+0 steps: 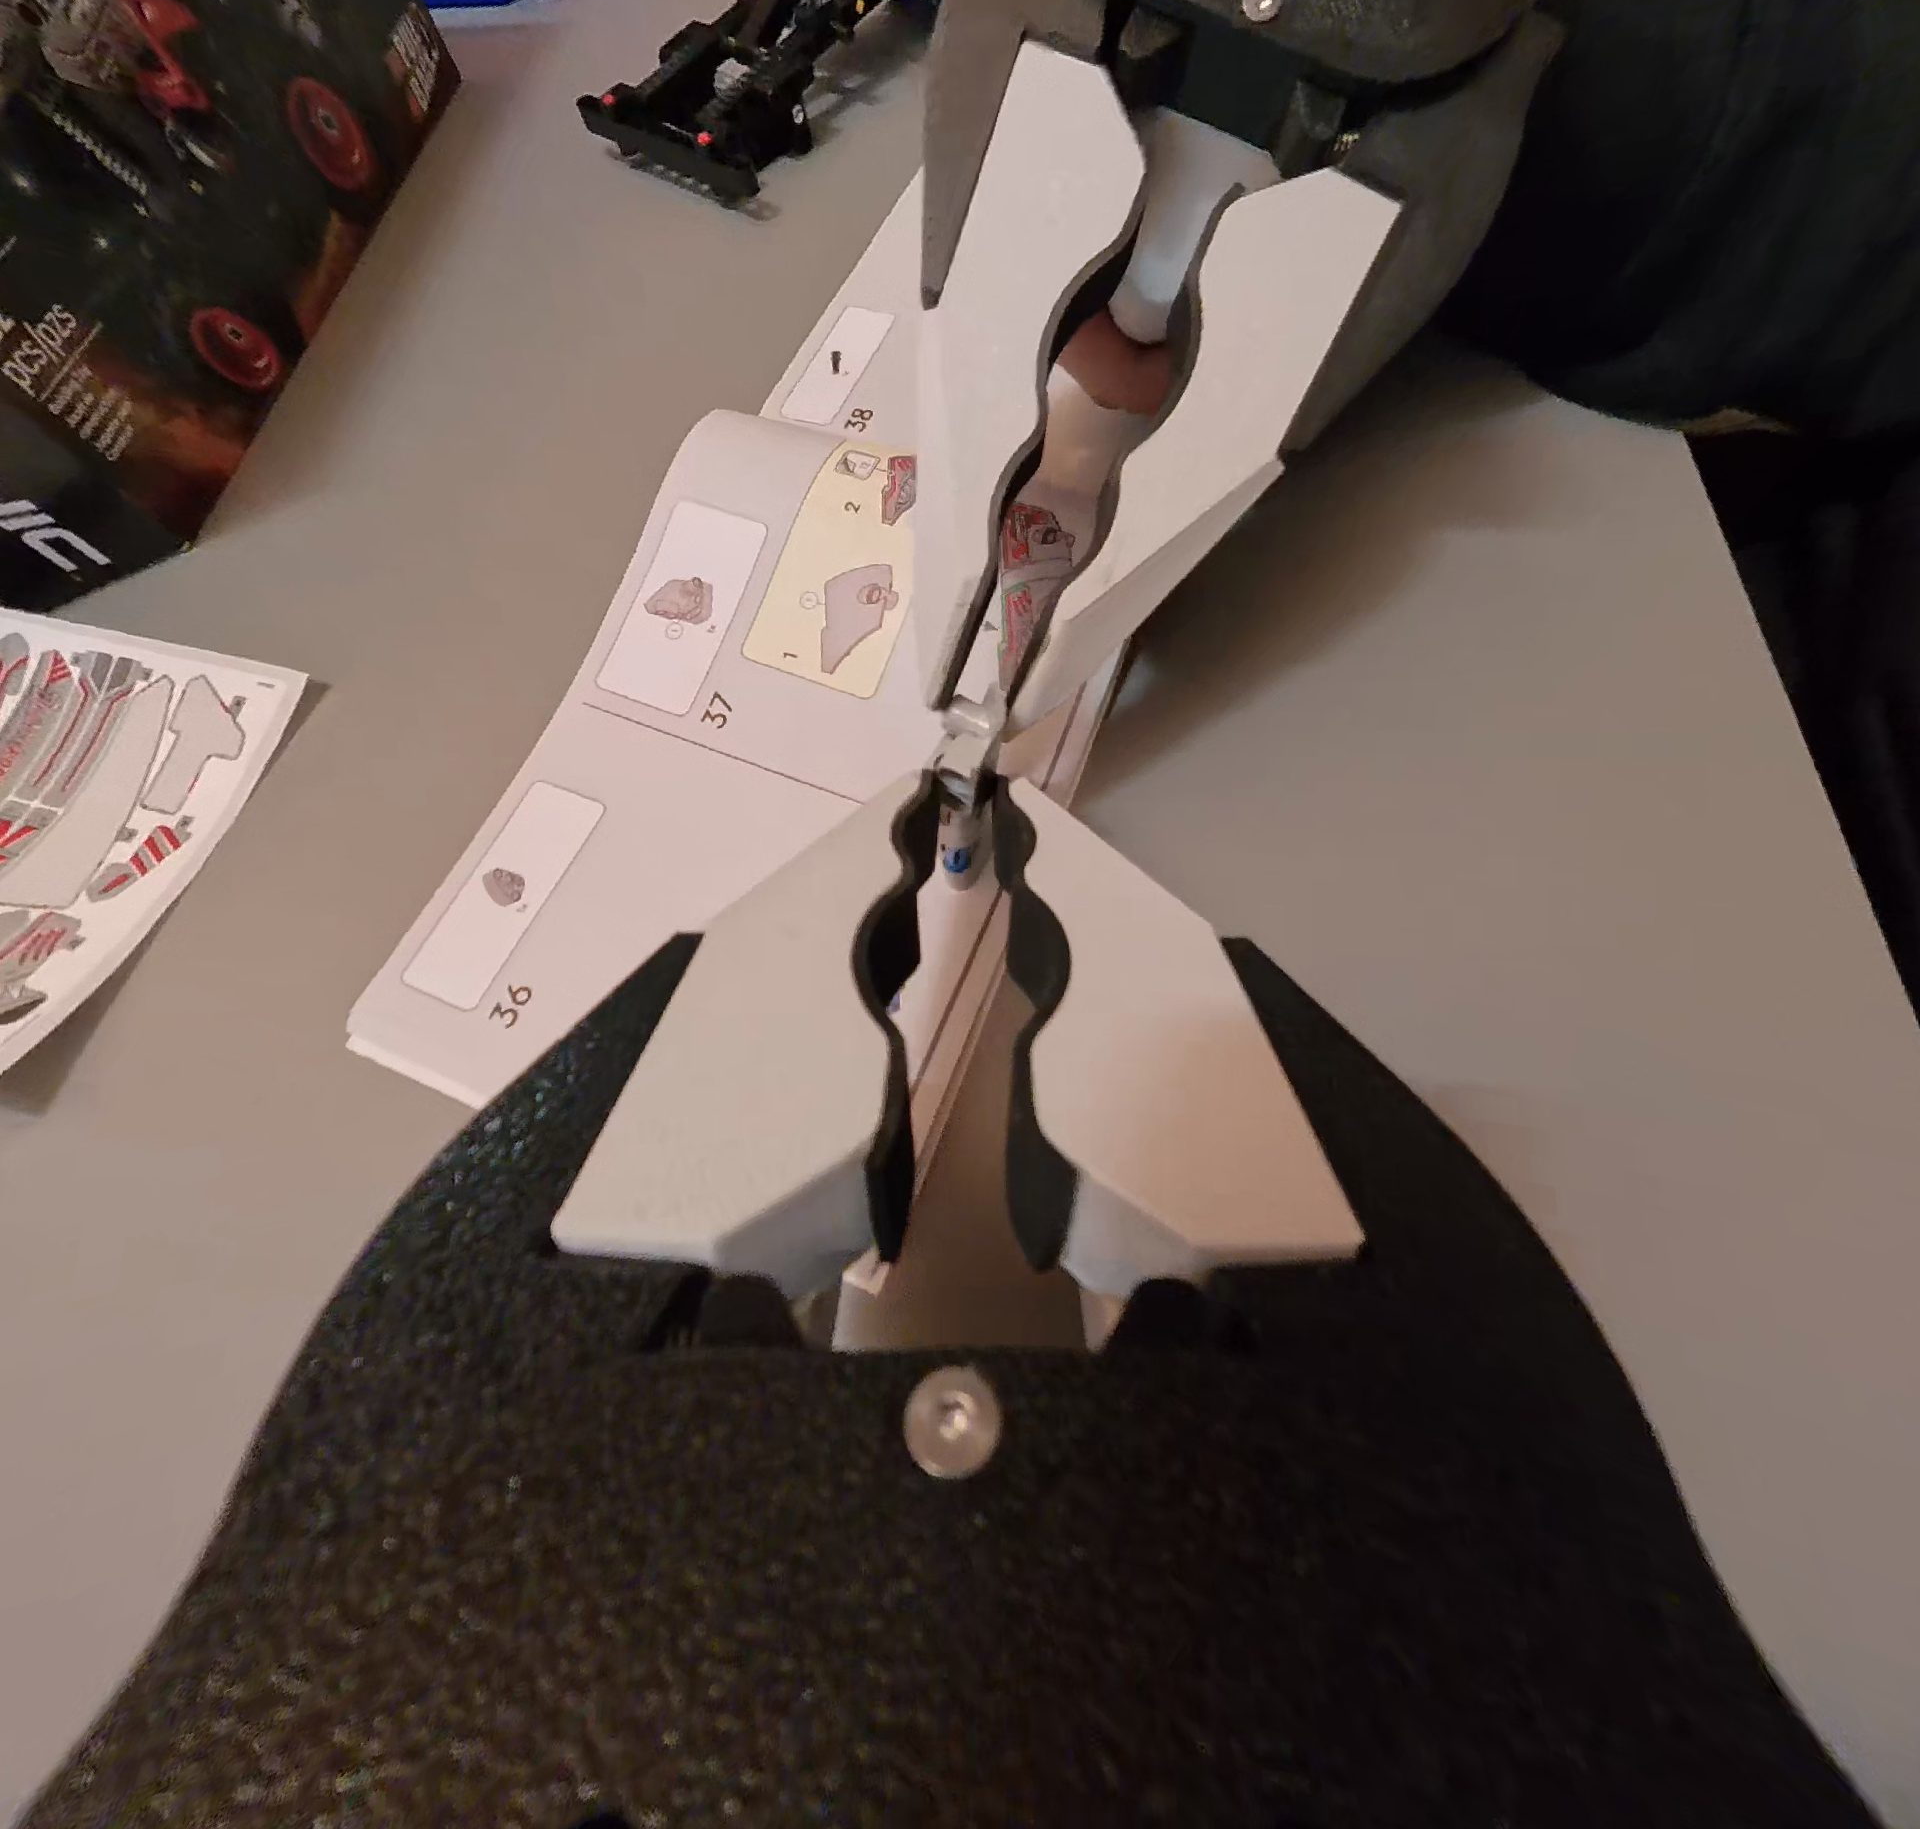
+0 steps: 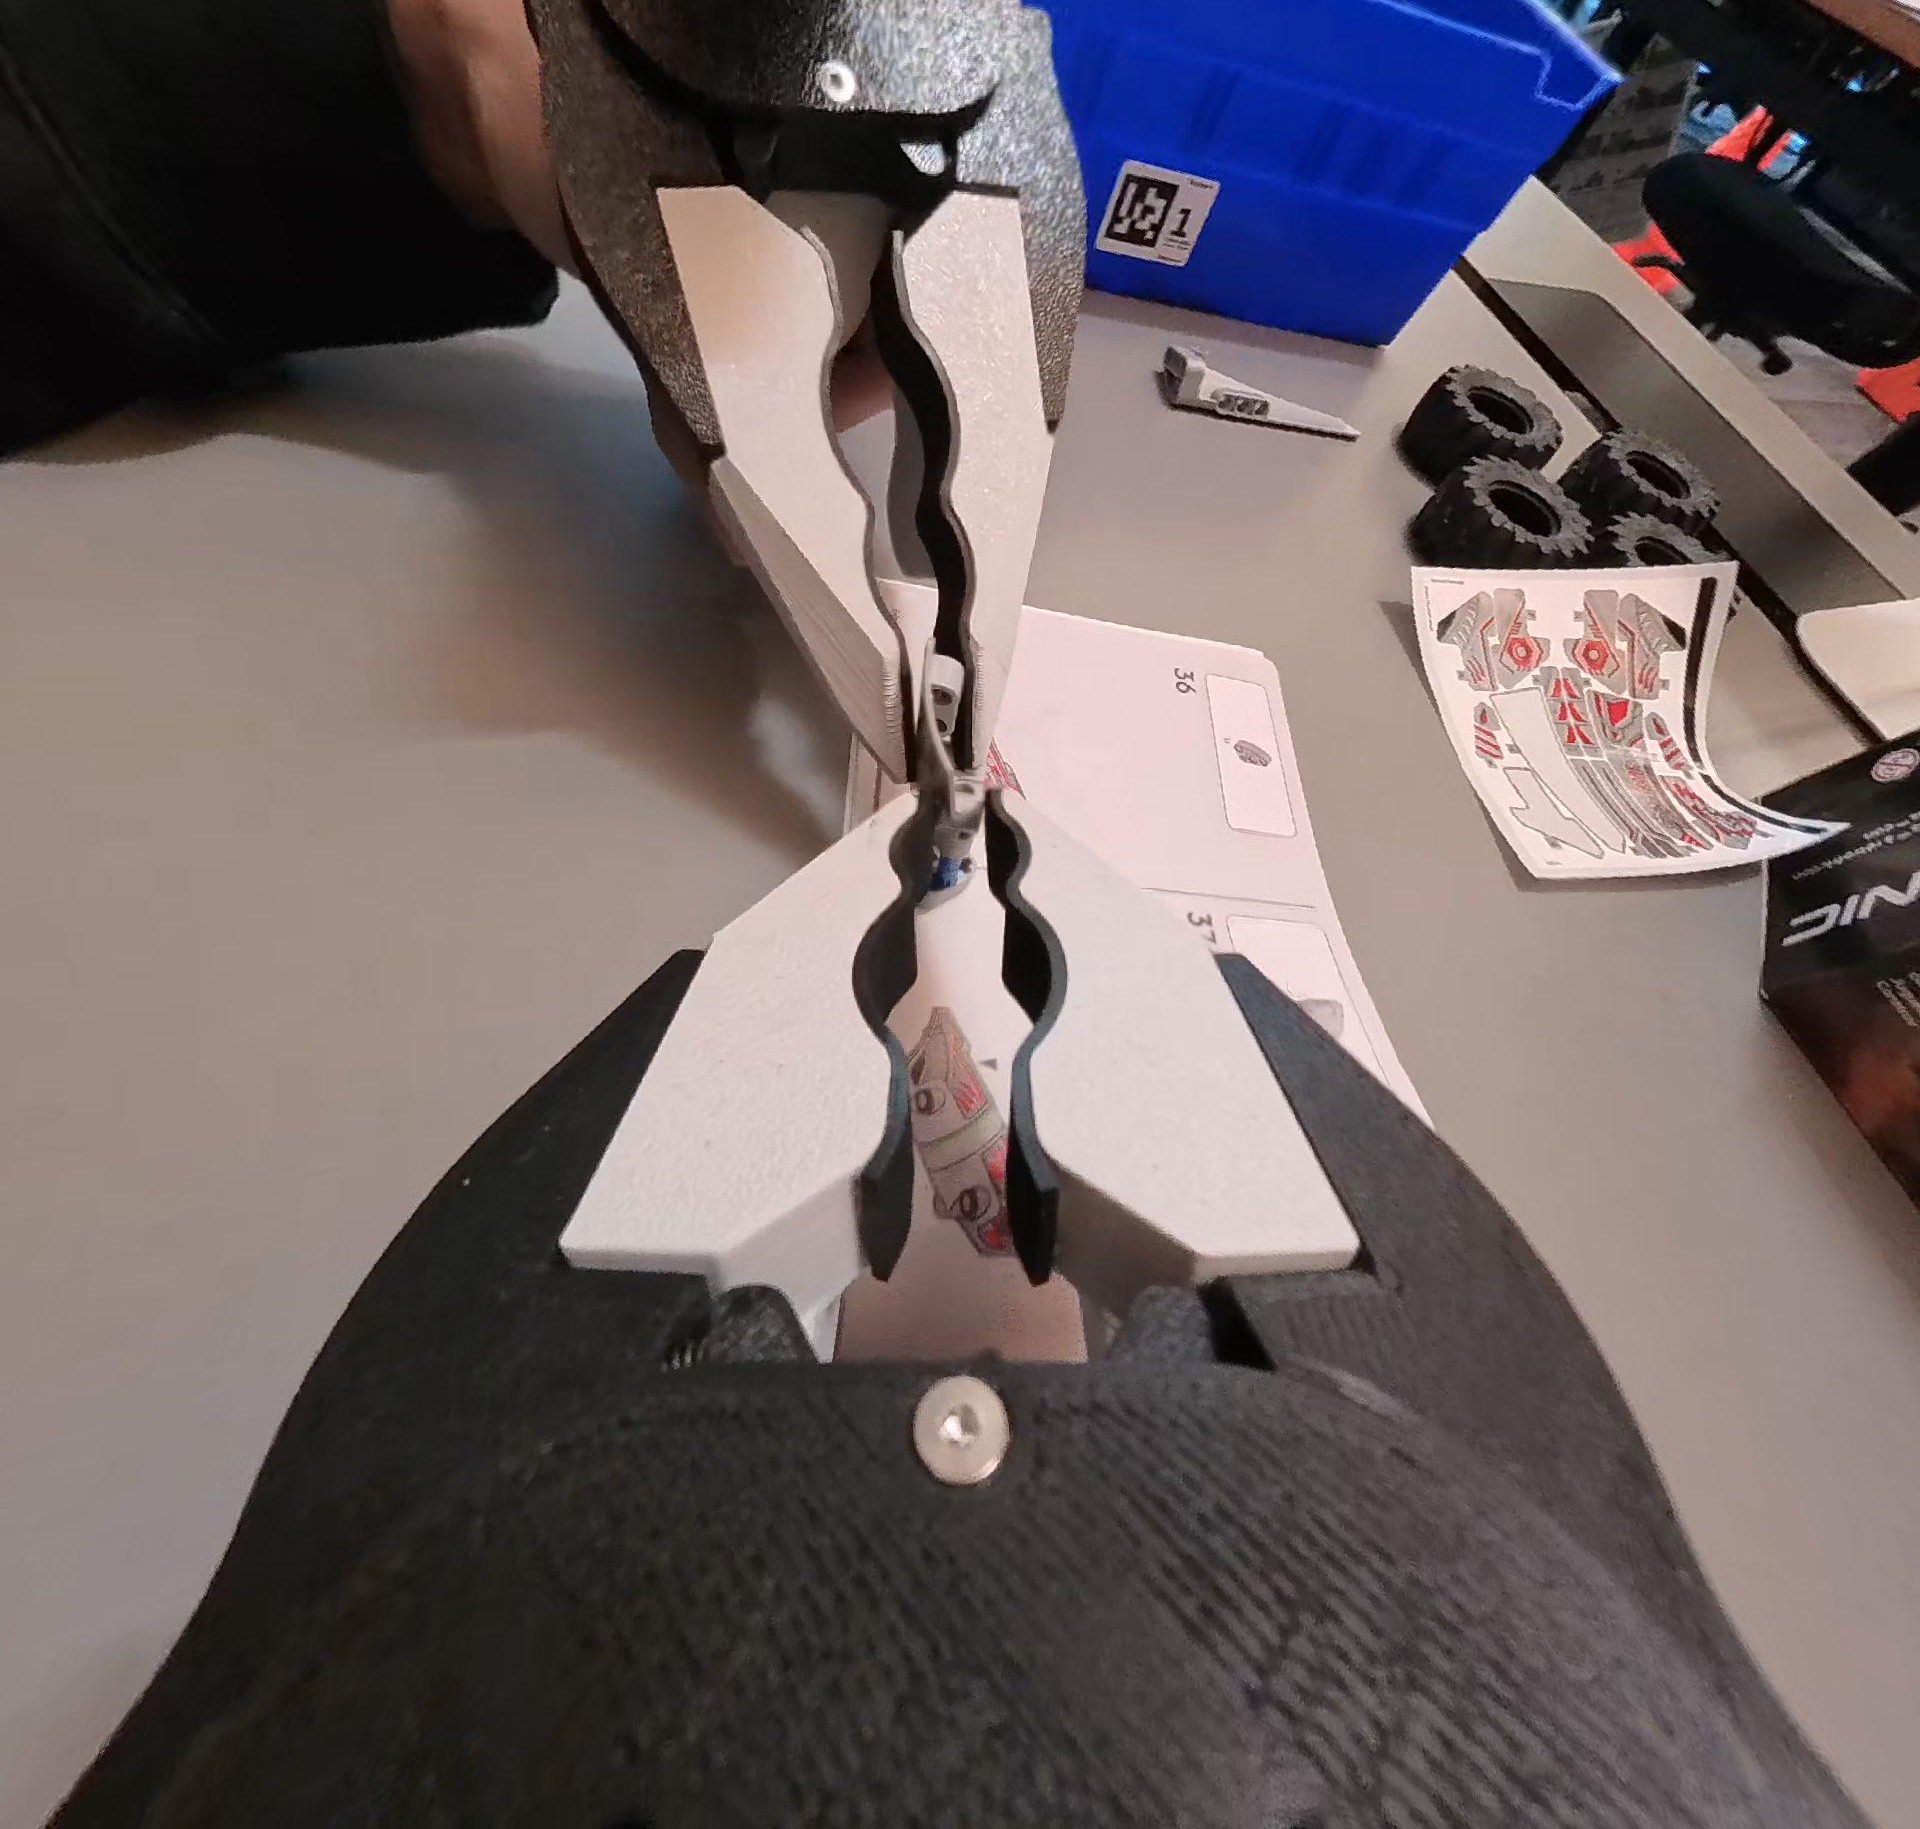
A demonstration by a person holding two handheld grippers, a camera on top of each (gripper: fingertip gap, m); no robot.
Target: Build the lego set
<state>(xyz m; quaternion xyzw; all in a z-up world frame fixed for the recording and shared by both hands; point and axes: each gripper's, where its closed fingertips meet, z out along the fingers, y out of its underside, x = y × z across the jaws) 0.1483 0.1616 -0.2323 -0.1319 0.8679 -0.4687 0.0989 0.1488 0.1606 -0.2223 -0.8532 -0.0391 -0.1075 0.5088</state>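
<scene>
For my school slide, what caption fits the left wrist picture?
Two grippers, left and right, pinch small grey pieces together above the open instruction booklet.

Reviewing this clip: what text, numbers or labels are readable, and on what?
I don't transcribe writing; these bear it:
Instruction booklet: step numbers, legible.
Dark box: large lettering, small print, partly cut off.
White tag on blue bin: code pattern, one digit.
Sticker sheet: too small to read.
</scene>
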